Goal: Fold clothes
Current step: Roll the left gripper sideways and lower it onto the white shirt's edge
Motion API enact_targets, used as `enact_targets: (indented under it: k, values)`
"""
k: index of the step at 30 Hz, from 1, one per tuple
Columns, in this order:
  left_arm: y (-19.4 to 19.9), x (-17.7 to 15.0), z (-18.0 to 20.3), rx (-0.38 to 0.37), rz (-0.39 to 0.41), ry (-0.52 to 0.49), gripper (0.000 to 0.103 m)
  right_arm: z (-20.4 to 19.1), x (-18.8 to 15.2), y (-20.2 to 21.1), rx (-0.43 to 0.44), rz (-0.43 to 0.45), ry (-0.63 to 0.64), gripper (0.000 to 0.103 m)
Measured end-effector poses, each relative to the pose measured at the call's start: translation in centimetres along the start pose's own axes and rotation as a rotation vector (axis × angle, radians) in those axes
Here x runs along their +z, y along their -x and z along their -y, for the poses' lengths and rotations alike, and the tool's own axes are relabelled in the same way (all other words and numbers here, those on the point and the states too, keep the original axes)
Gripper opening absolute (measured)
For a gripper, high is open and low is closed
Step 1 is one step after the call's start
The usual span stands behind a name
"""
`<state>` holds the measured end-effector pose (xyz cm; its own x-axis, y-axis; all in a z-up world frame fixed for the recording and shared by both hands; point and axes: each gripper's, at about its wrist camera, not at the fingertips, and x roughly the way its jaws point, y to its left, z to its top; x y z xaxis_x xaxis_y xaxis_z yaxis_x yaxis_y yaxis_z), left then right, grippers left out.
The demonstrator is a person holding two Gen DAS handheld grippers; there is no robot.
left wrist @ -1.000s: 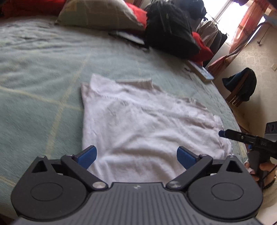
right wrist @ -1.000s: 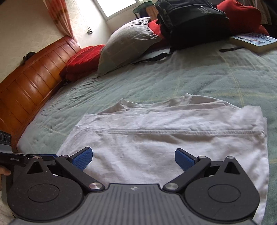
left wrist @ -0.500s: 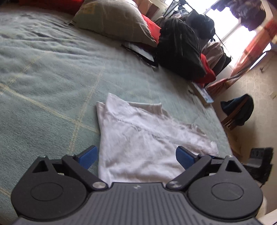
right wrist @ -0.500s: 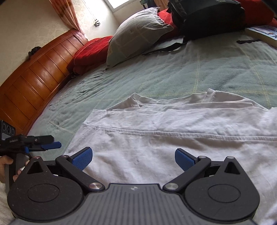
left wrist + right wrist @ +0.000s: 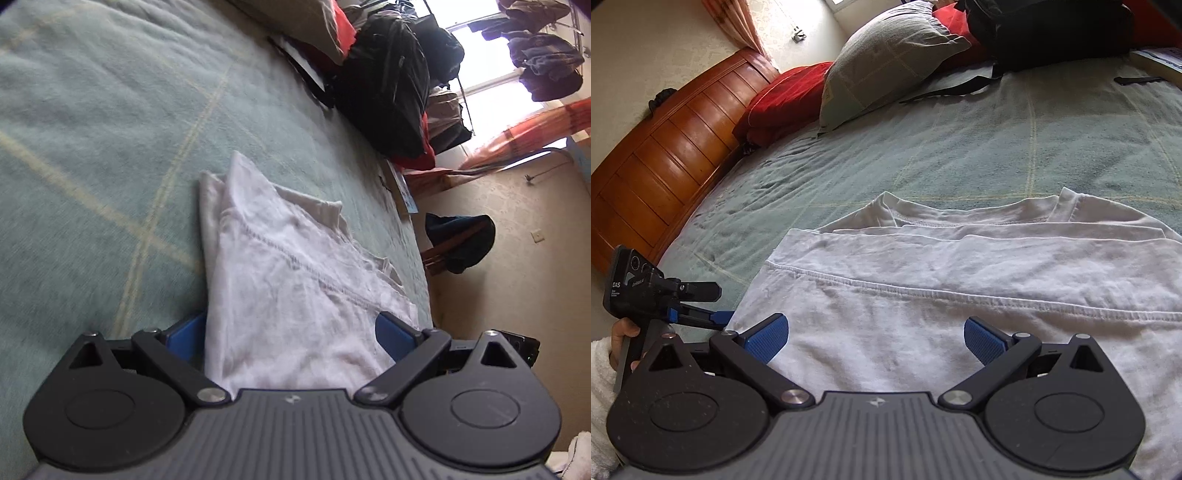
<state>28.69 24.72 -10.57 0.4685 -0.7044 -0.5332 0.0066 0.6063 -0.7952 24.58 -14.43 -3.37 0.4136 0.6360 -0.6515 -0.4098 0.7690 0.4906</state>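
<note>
A white T-shirt (image 5: 295,288) (image 5: 960,314) lies folded flat on the green blanket (image 5: 92,129), its stitched hem running across the top layer. My left gripper (image 5: 290,336) is open and tilted, low at the shirt's left edge. The cloth's edge lies between its blue fingertips and partly hides one of them. The right wrist view shows that left gripper (image 5: 718,304) at the shirt's left side, held by a hand (image 5: 622,328) in a white sleeve. My right gripper (image 5: 875,338) hangs open just above the near part of the shirt, with nothing held.
A grey pillow (image 5: 886,62), red pillows (image 5: 783,96) and a black backpack (image 5: 1045,33) lie at the far end of the bed. A book (image 5: 1156,61) lies near the right edge, the wooden headboard (image 5: 665,147) stands left, and a chair with a dark garment (image 5: 458,240) stands beyond the bed.
My left gripper has dropped low, rolled and closed in on the shirt's left edge, so the cloth now lies between its fingers. The right gripper has moved nearer over the shirt. Both remain open.
</note>
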Motion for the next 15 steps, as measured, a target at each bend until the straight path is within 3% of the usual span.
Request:
enact_targets:
  k: [8,15]
  values:
    - [-2.7,3.0,0.1,-0.022,0.019,-0.006,0.096,-0.2,0.3,0.4,-0.024,0.010,0.000,0.103]
    - [-1.1,0.0,0.7,-0.039,-0.020,-0.025,0.096,-0.9,0.2,0.9,-0.017,0.017,0.023,0.103]
